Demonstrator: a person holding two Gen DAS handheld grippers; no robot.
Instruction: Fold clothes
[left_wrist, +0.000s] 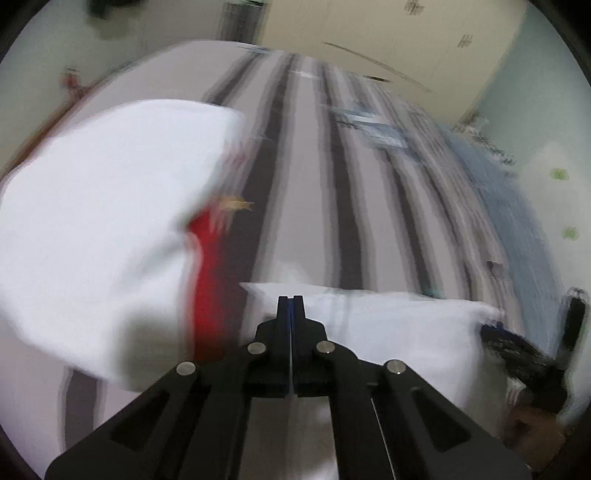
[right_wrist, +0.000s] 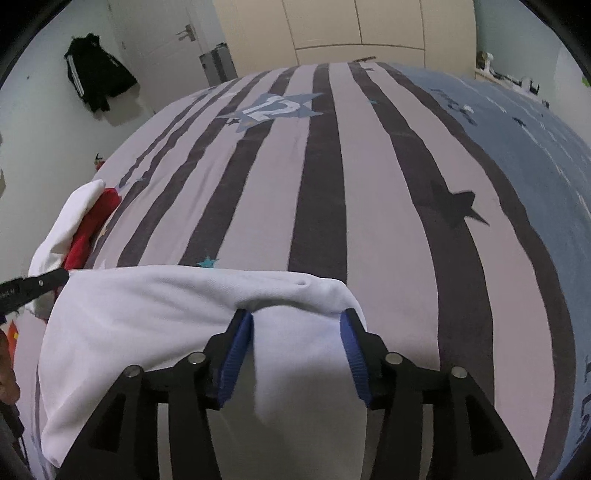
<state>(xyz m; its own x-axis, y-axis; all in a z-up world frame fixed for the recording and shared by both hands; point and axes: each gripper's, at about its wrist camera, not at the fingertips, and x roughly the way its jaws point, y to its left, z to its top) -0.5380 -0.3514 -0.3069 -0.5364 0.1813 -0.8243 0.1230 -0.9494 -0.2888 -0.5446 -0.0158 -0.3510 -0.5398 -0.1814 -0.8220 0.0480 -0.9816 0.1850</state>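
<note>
One white garment (right_wrist: 155, 321) lay spread near the foot of the bed (right_wrist: 332, 192), on the striped cover, its far edge folded into a soft rounded hem. The right tool (right_wrist: 297, 321) stood over its right end with its blue-padded fingers (right_wrist: 236, 354) set wide apart, the cloth lying between and beneath them; whether the pads touched the fabric could not be told. In the left wrist view the same white garment (left_wrist: 388, 325) showed as a pale strip just beyond the left tool (left_wrist: 291, 301), whose fingers were drawn together with only a thin slit between them. Whether any cloth was pinched in that slit could not be made out, as the view was badly blurred. From the right wrist view the left tool (right_wrist: 55, 278) appeared only as a dark tip at the garment's left corner.

Further left, a second white piece (right_wrist: 70, 221) lay heaped against a red cloth (right_wrist: 90, 232) near the bed's edge; in the left wrist view this white piece (left_wrist: 103, 221) filled much of the left side, with the red cloth (left_wrist: 203, 280) beside it. The cover carried dark and pale stripes, a blue star patch (right_wrist: 273, 109) and a dark star (right_wrist: 458, 206), with a blue panel (right_wrist: 535, 155) along the right. Beyond the bed hung a black jacket (right_wrist: 96, 79) on the wall, beside a door (right_wrist: 162, 48) and cream wardrobe doors (right_wrist: 351, 29).
</note>
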